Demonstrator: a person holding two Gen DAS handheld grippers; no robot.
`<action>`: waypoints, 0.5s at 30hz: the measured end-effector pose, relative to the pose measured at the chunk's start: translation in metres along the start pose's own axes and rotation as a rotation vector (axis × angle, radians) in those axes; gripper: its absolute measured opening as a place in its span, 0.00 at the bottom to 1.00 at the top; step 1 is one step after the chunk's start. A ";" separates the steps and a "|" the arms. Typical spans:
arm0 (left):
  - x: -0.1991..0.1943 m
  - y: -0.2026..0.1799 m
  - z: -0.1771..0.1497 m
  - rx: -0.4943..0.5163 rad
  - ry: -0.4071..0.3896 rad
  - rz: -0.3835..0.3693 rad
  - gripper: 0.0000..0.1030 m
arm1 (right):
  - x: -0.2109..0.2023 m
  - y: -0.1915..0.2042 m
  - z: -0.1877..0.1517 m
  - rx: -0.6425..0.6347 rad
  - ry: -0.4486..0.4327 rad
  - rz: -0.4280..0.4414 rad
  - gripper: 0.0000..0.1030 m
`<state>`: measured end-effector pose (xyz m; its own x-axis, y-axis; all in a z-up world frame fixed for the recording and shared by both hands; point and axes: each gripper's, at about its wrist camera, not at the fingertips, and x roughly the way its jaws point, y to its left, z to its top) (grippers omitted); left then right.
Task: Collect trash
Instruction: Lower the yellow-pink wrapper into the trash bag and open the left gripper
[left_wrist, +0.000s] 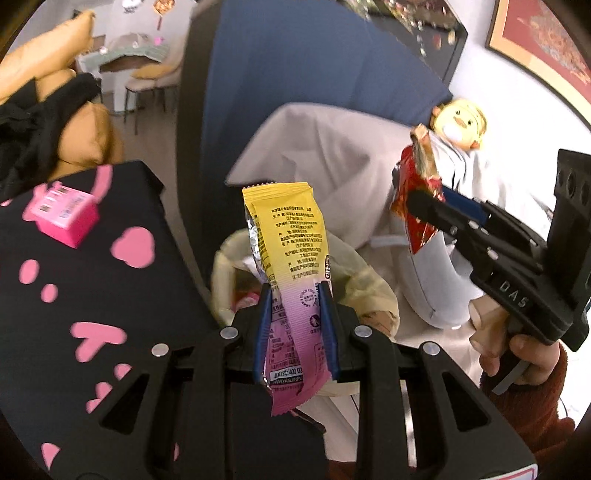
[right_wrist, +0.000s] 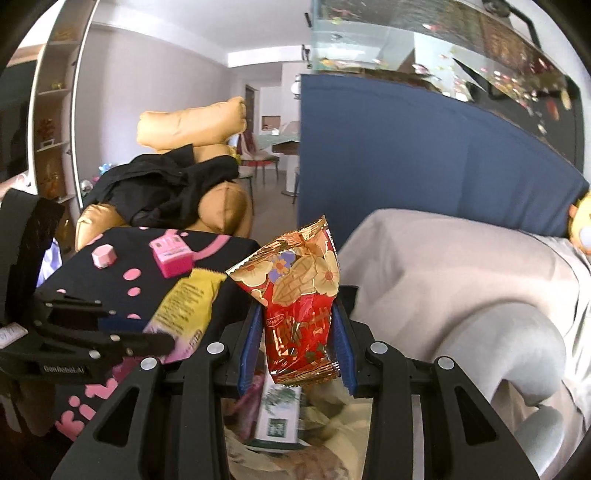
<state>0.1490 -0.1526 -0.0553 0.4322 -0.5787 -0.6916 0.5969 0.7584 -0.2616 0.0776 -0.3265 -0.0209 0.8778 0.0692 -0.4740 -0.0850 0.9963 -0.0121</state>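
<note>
2 wrappers held over bin (left_wrist: 369, 288): yellow wrapper (left_wrist: 286, 258) pinched in L gripper (left_wrist: 295, 325), red wrapper (right_wrist: 303, 314) pinched in R gripper (right_wrist: 297, 347); drop pending, pink box (right_wrist: 171, 254) etc. left on table (left_wrist: 110, 295).

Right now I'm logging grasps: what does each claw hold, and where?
Left claw: yellow-and-pink foil snack wrapper, gripped around its lower pink half. Right claw: red-and-gold foil snack wrapper, gripped at its lower part.
</note>
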 end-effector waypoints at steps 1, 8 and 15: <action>0.009 -0.004 0.000 0.005 0.014 -0.001 0.23 | 0.002 -0.005 -0.003 0.007 0.003 -0.007 0.34; 0.065 -0.005 0.003 -0.020 0.093 0.004 0.23 | 0.010 -0.034 -0.022 0.082 0.027 -0.021 0.34; 0.105 0.003 0.003 -0.014 0.147 0.030 0.38 | 0.025 -0.040 -0.033 0.128 0.056 0.002 0.34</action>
<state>0.1978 -0.2120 -0.1265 0.3452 -0.5065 -0.7901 0.5751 0.7795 -0.2484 0.0876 -0.3660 -0.0617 0.8496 0.0722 -0.5225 -0.0229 0.9947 0.1002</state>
